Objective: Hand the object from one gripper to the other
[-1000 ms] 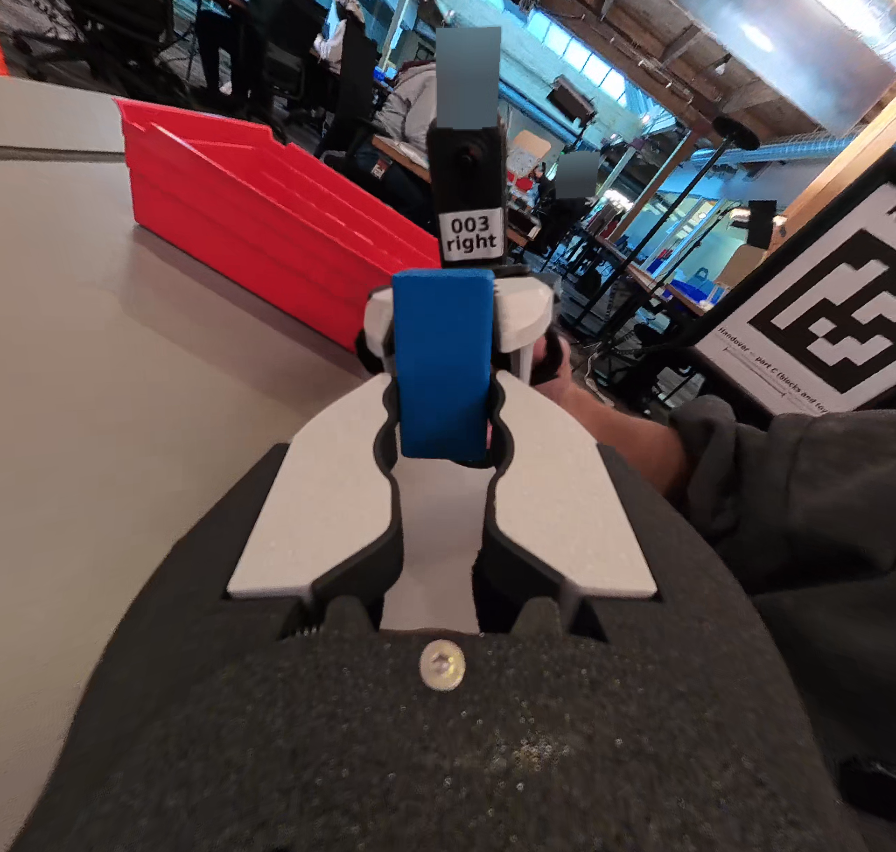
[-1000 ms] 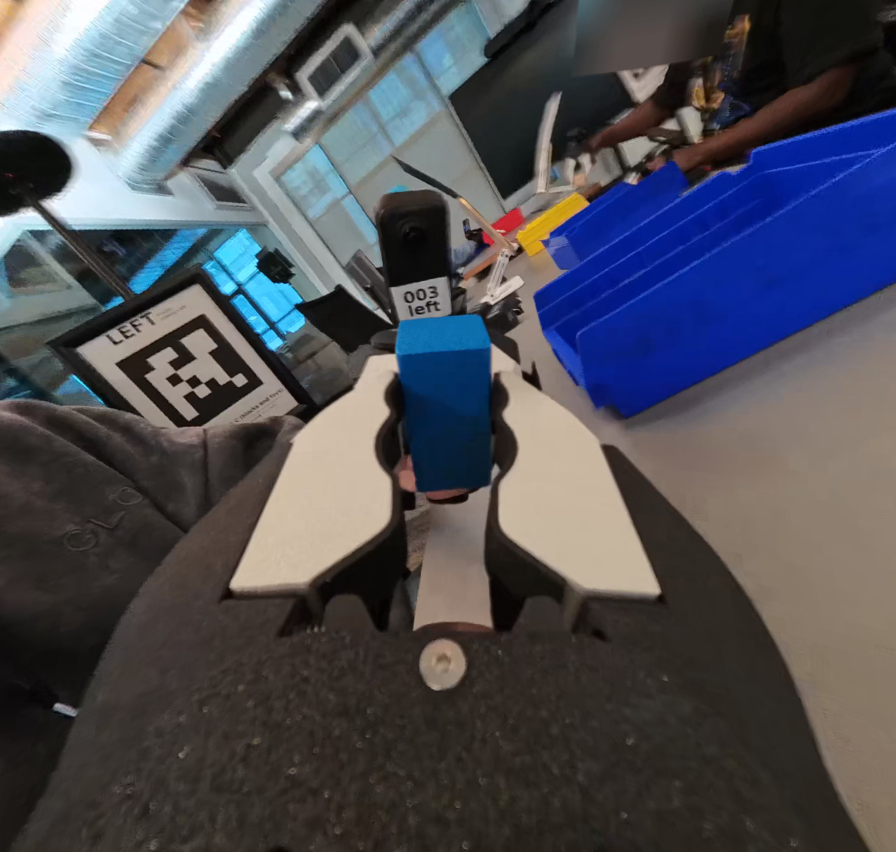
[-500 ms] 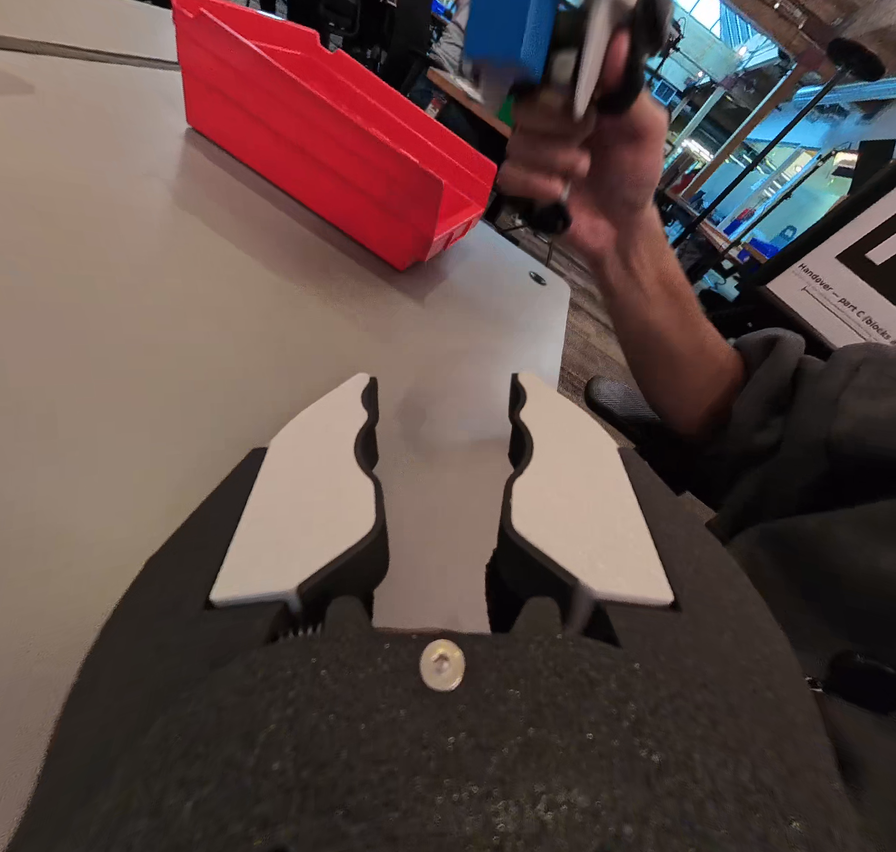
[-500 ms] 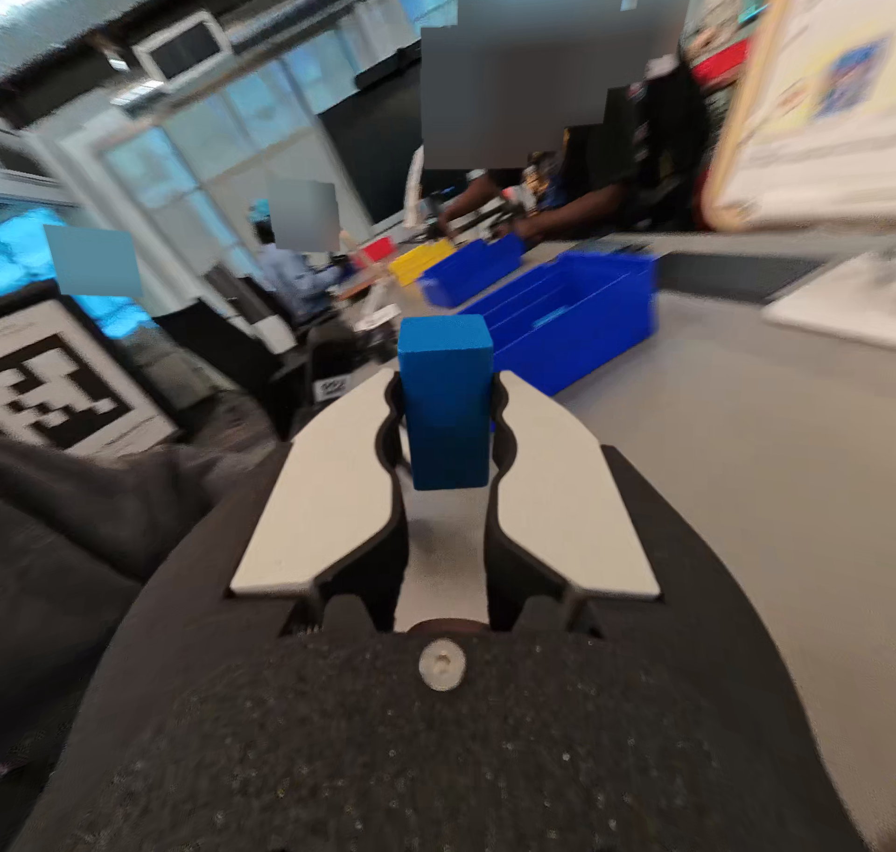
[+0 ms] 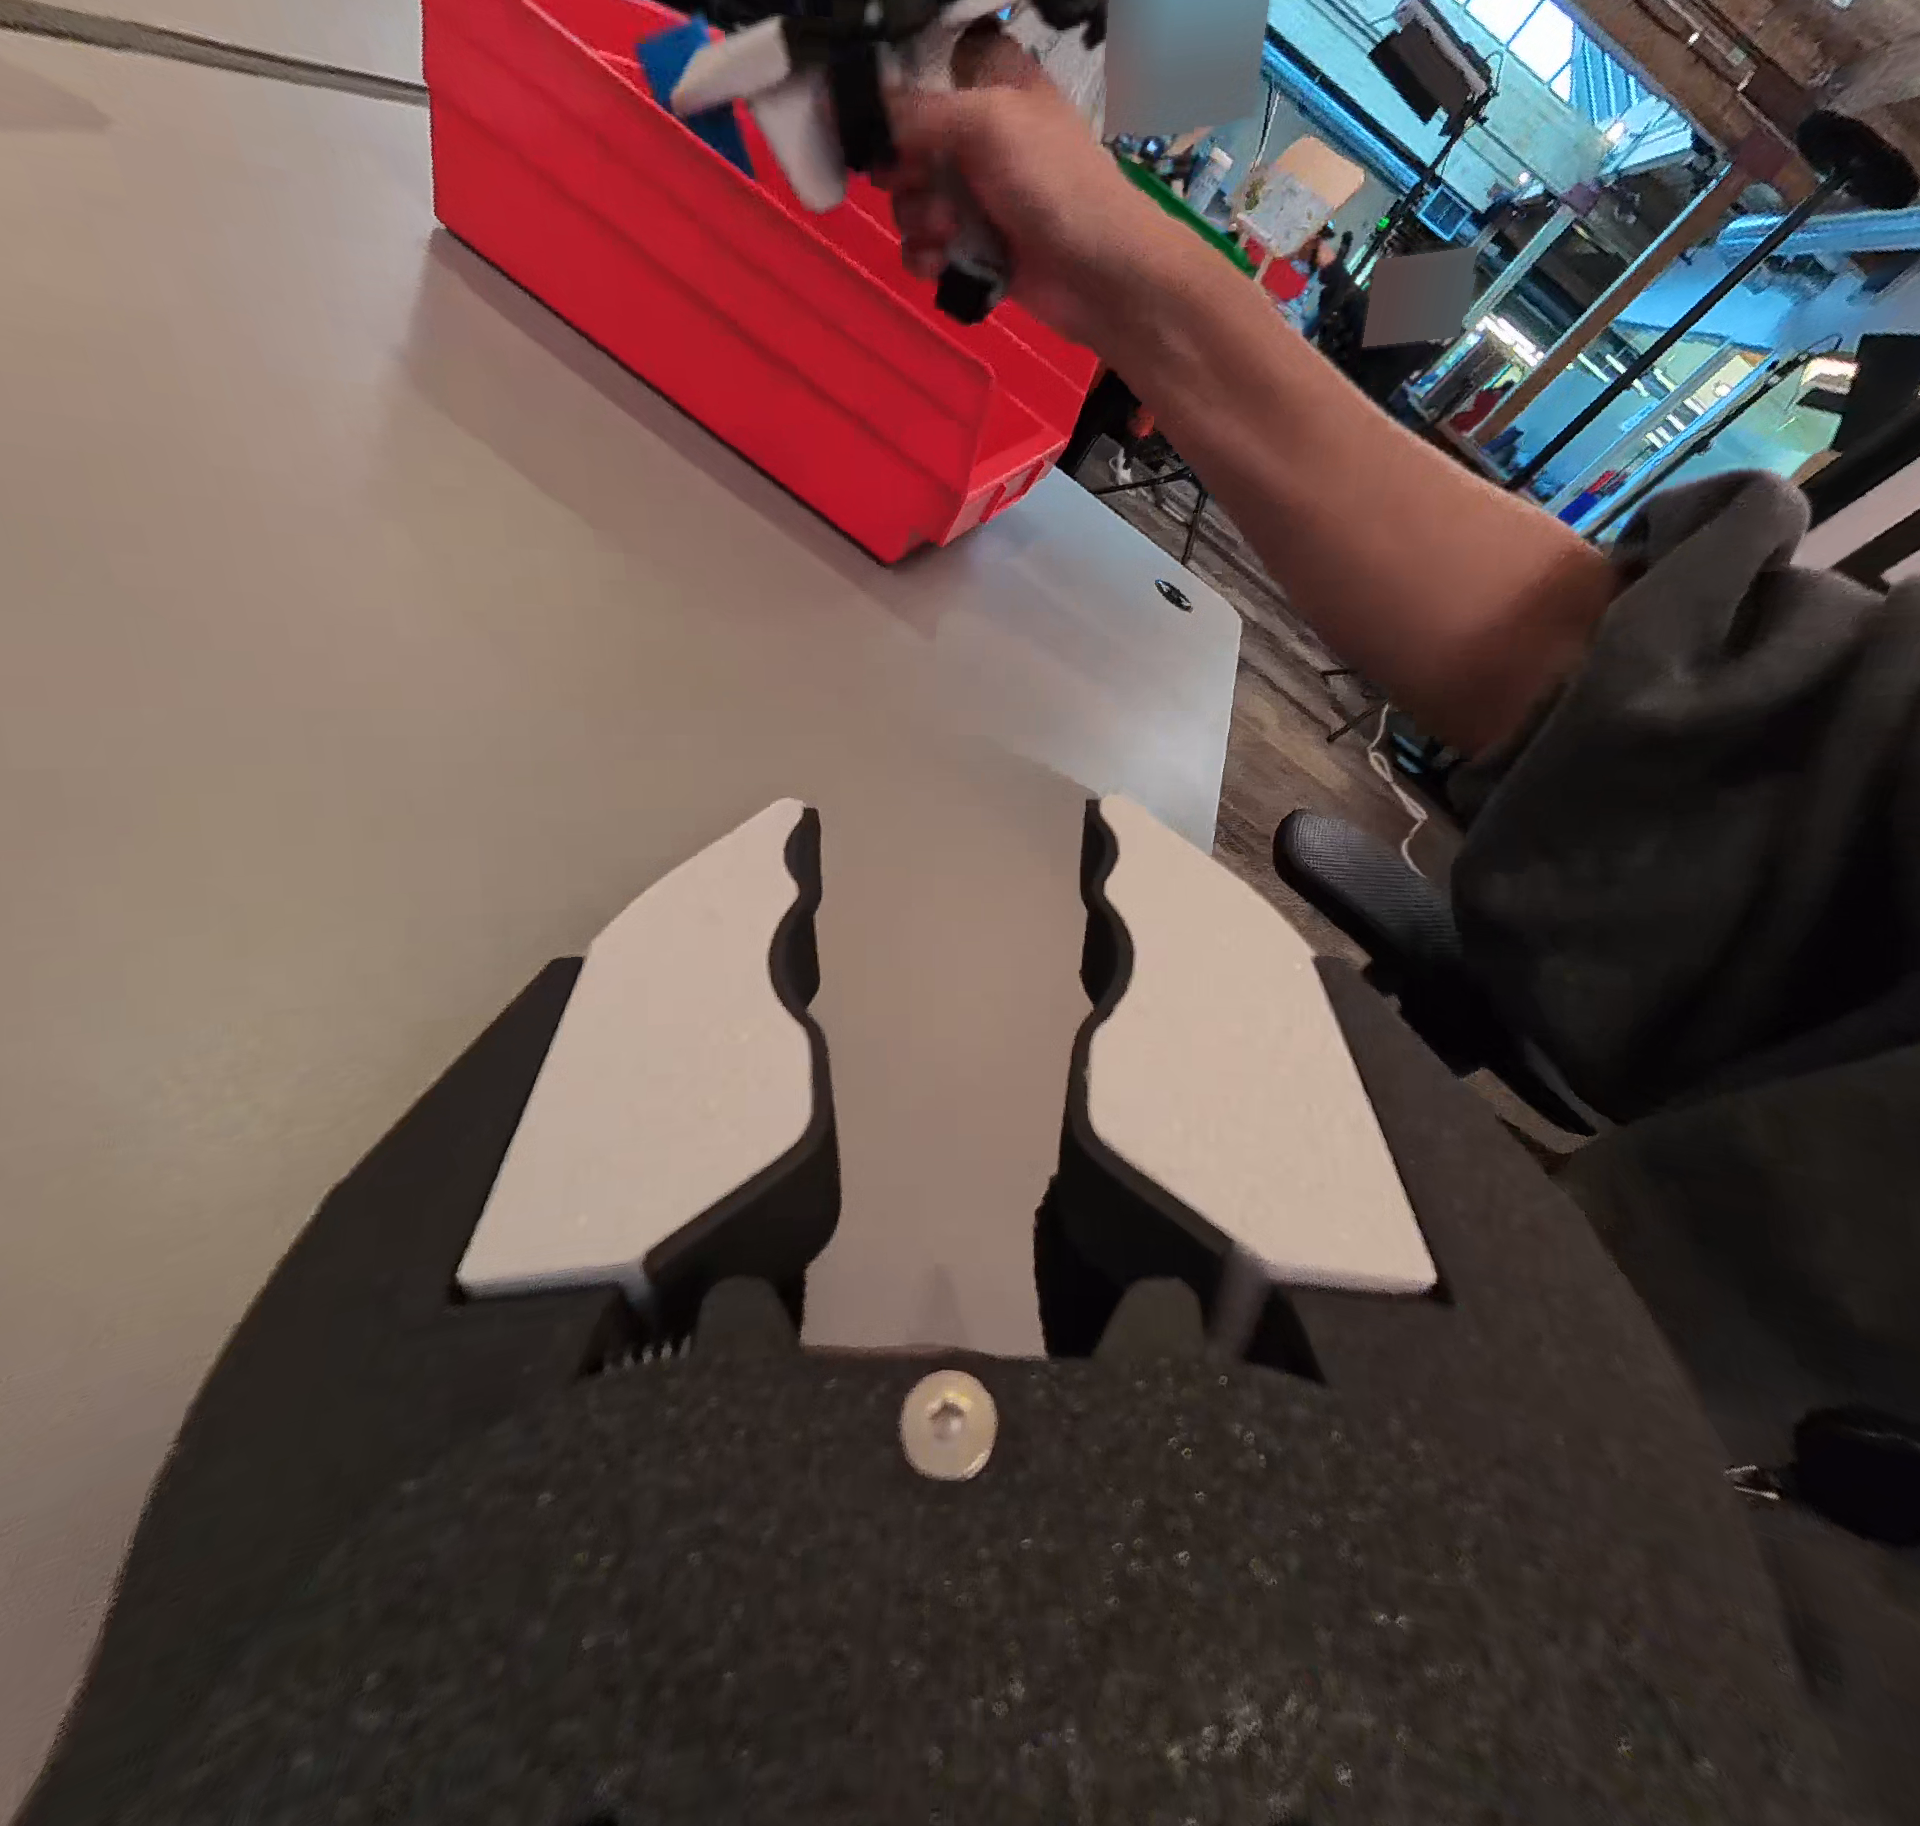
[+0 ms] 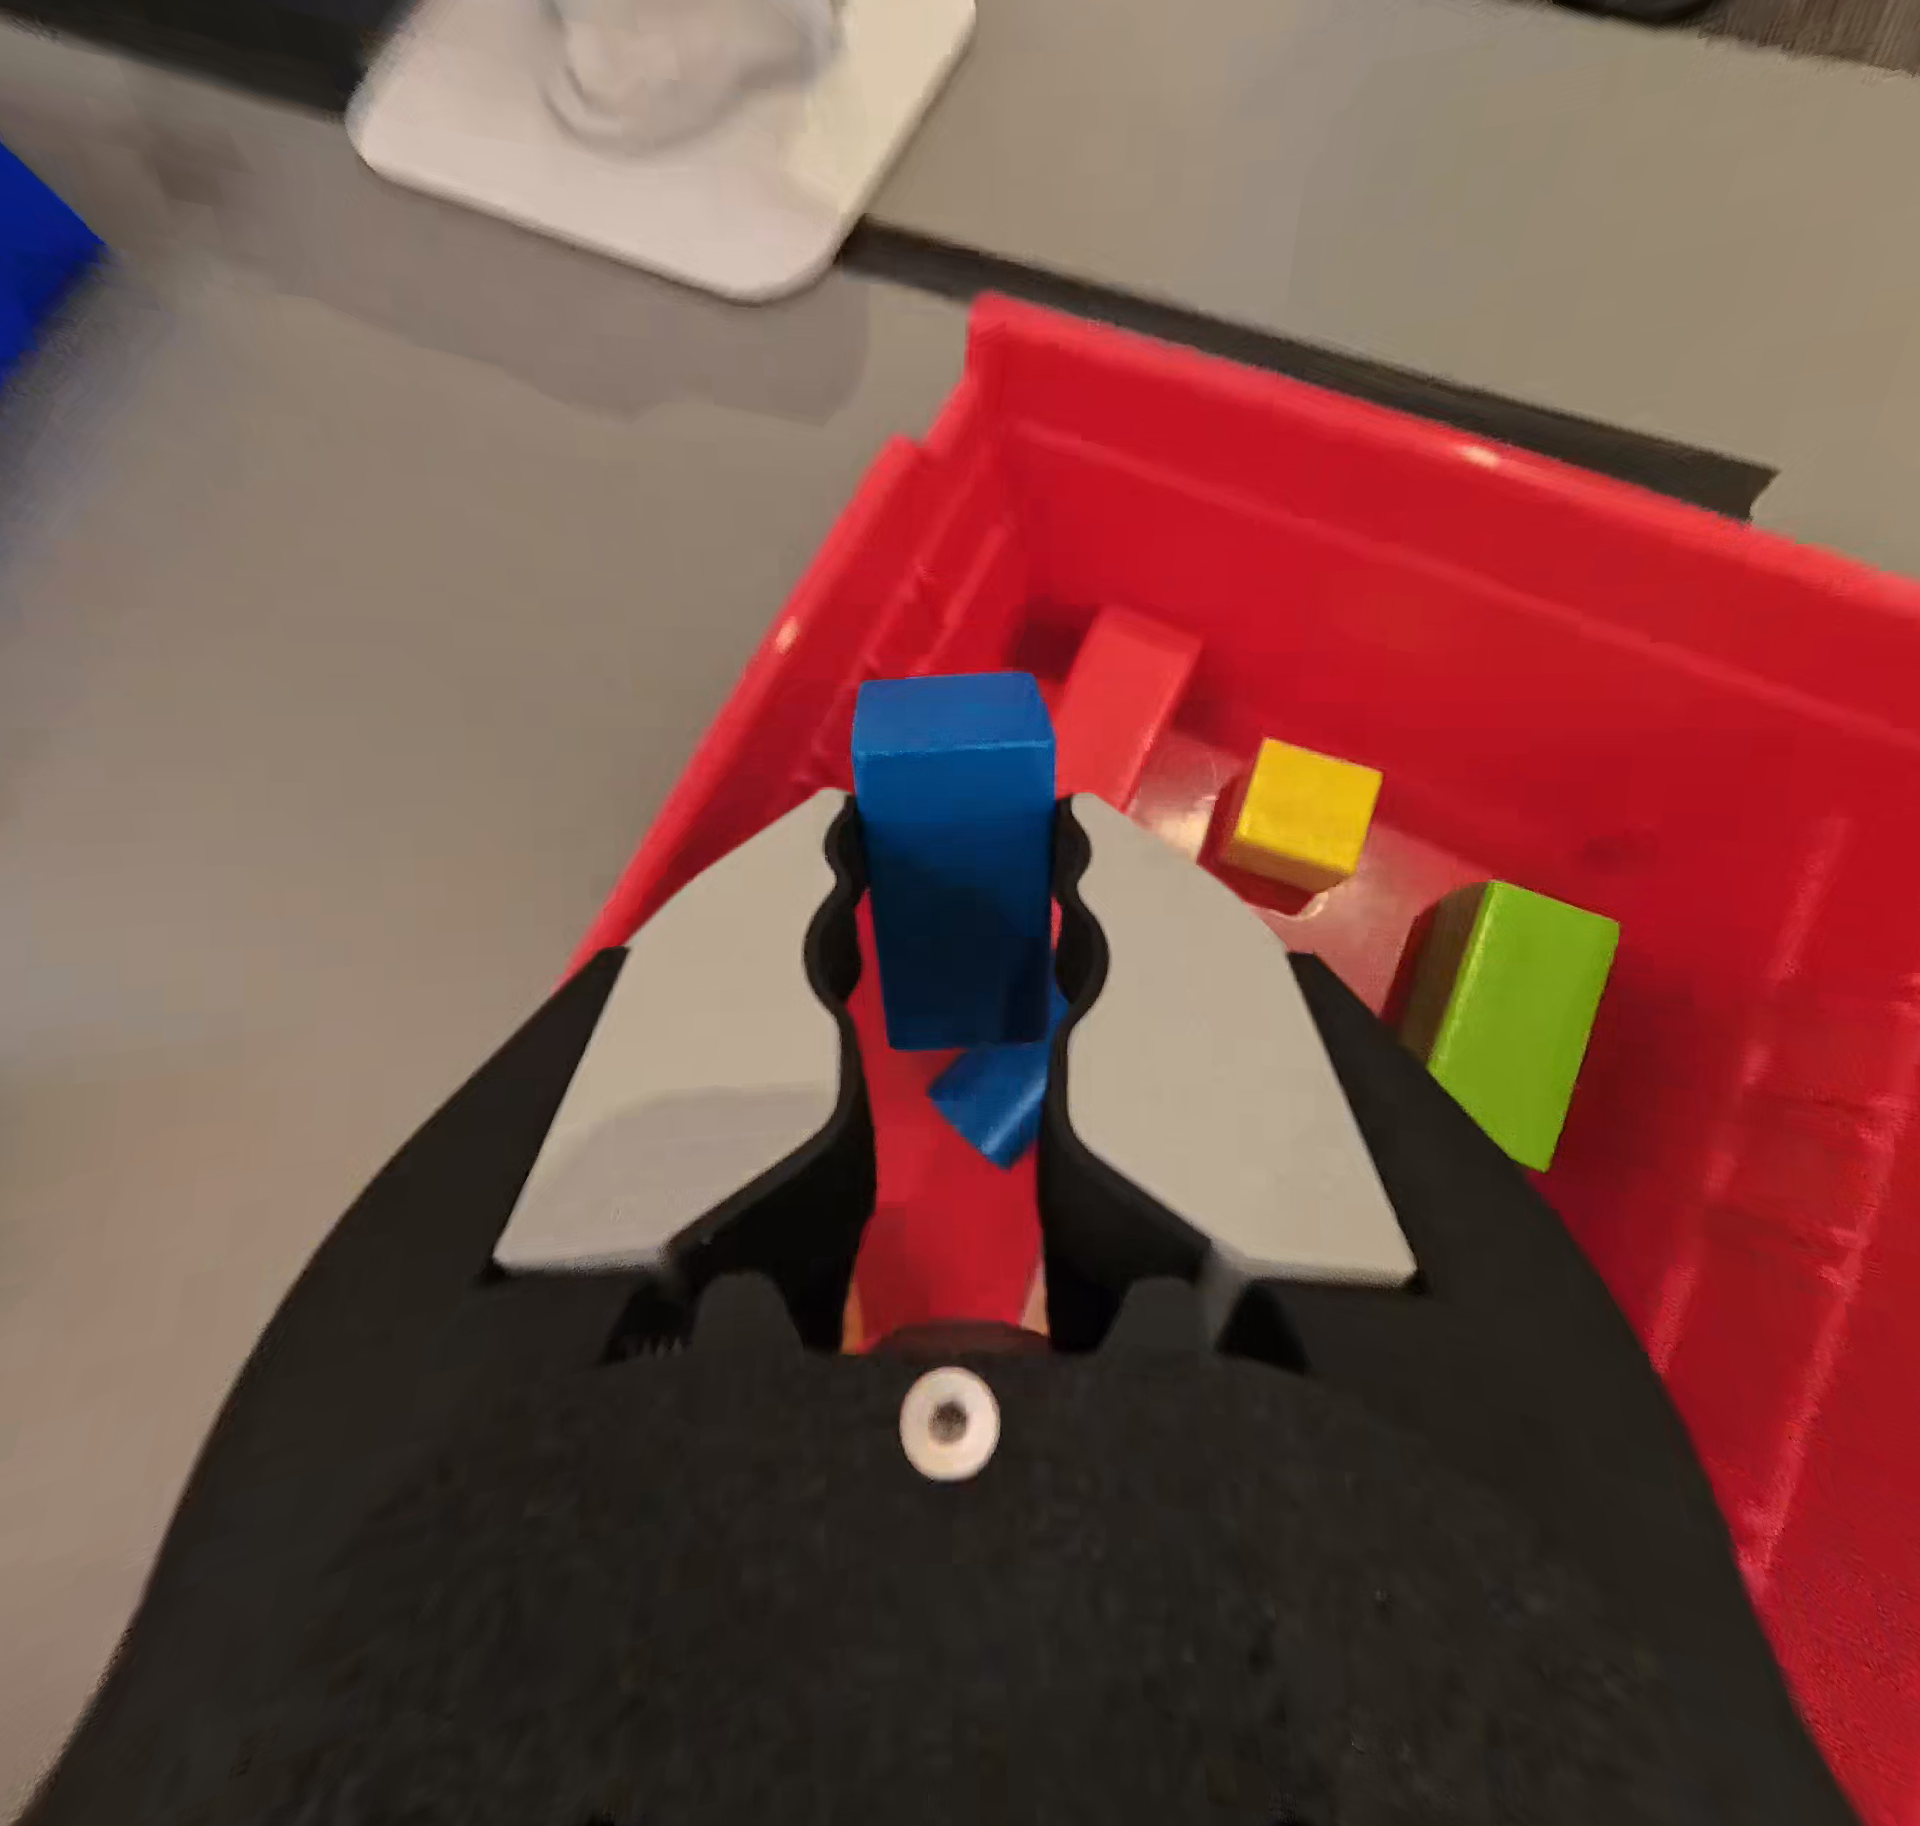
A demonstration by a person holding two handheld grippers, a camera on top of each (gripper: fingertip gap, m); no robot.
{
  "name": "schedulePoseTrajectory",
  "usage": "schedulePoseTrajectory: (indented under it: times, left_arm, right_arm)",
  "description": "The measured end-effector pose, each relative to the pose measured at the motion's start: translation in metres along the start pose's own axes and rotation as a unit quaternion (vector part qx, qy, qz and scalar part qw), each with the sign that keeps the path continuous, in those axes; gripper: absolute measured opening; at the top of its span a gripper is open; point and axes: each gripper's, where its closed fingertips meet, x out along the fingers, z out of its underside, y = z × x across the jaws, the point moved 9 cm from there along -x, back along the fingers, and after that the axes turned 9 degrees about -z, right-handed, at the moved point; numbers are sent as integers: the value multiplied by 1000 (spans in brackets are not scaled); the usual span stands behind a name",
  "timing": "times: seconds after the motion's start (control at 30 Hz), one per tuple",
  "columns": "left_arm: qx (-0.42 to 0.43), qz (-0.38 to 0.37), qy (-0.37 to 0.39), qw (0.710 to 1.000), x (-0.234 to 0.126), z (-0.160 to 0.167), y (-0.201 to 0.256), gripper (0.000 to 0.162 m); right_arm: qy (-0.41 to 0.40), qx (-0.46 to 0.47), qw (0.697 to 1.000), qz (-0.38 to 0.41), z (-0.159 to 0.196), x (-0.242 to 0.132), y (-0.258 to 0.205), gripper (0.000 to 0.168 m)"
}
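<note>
My right gripper [image 6: 954, 820] is shut on a blue block [image 6: 954, 862] and holds it over the near left corner of the red bin [image 6: 1351, 540]. In the left wrist view the right gripper [image 5: 727, 103] shows far off above the red bin [image 5: 707, 290], pointing down into it, with the blue block [image 5: 681, 62] between its fingers. My left gripper [image 5: 948, 820] is open and empty, low over the grey table [image 5: 312, 633].
Inside the red bin lie a red block [image 6: 1127, 706], a yellow cube [image 6: 1299, 820], a green block [image 6: 1507, 1018] and another blue block [image 6: 992, 1101]. A white pad [image 6: 665, 166] lies on the table beyond. The table's edge and an office chair [image 5: 1371, 903] are at right.
The left gripper let go of the blue block and opened. The right gripper carried the block away, swung over the red bin and tilted down into it.
</note>
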Motion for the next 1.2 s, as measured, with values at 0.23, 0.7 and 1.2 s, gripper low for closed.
schedulePoseTrajectory:
  times: [0.23,0.7,1.2]
  left_arm:
    - [16,0,-8,1000,1,2,3,47]
    - [35,-6,-20,999,2,2,4,47]
    - [30,-33,-10,999,1,2,-4,46]
  right_arm:
    - [-158,-107,981,-6,13,39,12,34]
    - [-267,-196,942,-48,31,60,10,35]
    - [191,-11,982,12,61,-121,-79,47]
